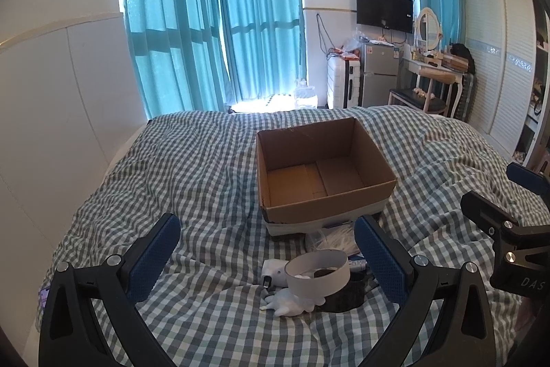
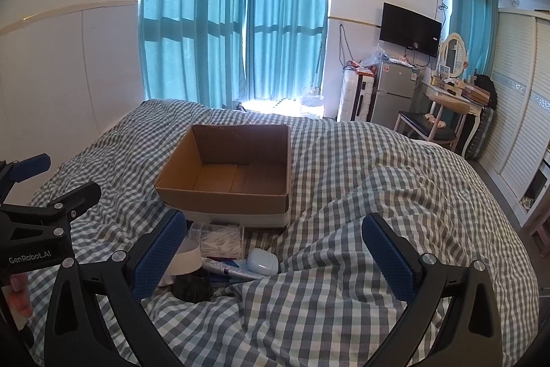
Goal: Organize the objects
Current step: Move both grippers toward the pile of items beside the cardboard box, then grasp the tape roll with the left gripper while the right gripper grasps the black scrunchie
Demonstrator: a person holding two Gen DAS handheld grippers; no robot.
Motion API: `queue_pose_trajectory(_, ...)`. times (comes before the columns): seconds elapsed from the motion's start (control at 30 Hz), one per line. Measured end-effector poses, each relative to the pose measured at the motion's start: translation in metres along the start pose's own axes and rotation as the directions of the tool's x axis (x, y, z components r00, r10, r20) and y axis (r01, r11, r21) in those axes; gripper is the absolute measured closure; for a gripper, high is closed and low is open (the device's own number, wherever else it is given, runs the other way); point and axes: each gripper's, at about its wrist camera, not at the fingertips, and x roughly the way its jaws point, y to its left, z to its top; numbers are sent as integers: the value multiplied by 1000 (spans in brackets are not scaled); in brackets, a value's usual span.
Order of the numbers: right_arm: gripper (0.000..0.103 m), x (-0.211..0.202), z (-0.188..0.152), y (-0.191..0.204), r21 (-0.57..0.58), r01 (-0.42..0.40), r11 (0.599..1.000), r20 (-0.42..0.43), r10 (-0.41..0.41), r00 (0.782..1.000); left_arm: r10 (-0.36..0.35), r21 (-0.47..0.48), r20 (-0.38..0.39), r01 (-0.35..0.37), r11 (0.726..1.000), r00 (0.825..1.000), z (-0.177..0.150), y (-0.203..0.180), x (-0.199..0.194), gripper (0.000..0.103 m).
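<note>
An open, empty cardboard box (image 1: 323,191) stands on the checked bedcover; it also shows in the right wrist view (image 2: 227,195). In front of it lies a small pile: a white ring-shaped roll (image 1: 318,274), a white figurine (image 1: 288,303), a white device (image 1: 273,272), a dark cup (image 2: 192,288), a clear box of cotton swabs (image 2: 220,241), a white earbud case (image 2: 263,260) and a tube (image 2: 223,269). My left gripper (image 1: 268,258) is open and empty just above the pile. My right gripper (image 2: 275,258) is open and empty to the pile's right.
The checked bedcover (image 2: 343,195) is rumpled with folds around the pile. A white wall (image 1: 51,92) runs along the left. Beyond the bed's foot stand a suitcase (image 1: 342,81), a fridge (image 1: 380,74), a dressing table with chair (image 1: 429,81) and a wardrobe (image 1: 498,57).
</note>
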Motion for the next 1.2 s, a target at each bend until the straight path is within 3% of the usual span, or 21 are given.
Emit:
queue_pose_trajectory(0.17, 0, 7, 8, -4, 0, -14, 1000, -3, 14, 1000, -6, 0, -16, 6, 1000, 1000, 4, -1, 8, 0)
queue_pose_trajectory(0.53, 0, 61, 2, -8, 2, -48, 999, -113, 48, 992, -36, -28, -178, 32, 999, 983, -18, 1, 66, 0)
queue_pose_trajectory(0.87, 1, 113, -21, -9, -17, -17, 1000, -231, 13, 973, -61, 11, -321, 68, 998, 945, -49, -8, 116, 0)
queue_pose_trajectory(1.0, 1, 132, -30, -10, -7, -15, 1000, -277, 12, 961, -131, -14, -333, 134, 991, 934, -56, -10, 127, 0)
queue_pose_trajectory(1.07, 1, 140, -33, -10, -7, -23, 1000, -300, 20, 954, -130, -9, -345, 135, 991, 930, -58, -11, 133, 0)
queue_pose_trajectory(1.2, 1, 148, -39, -11, 4, -28, 1000, -330, 28, 943, -185, -34, -391, 187, 982, 902, -62, -12, 136, 0)
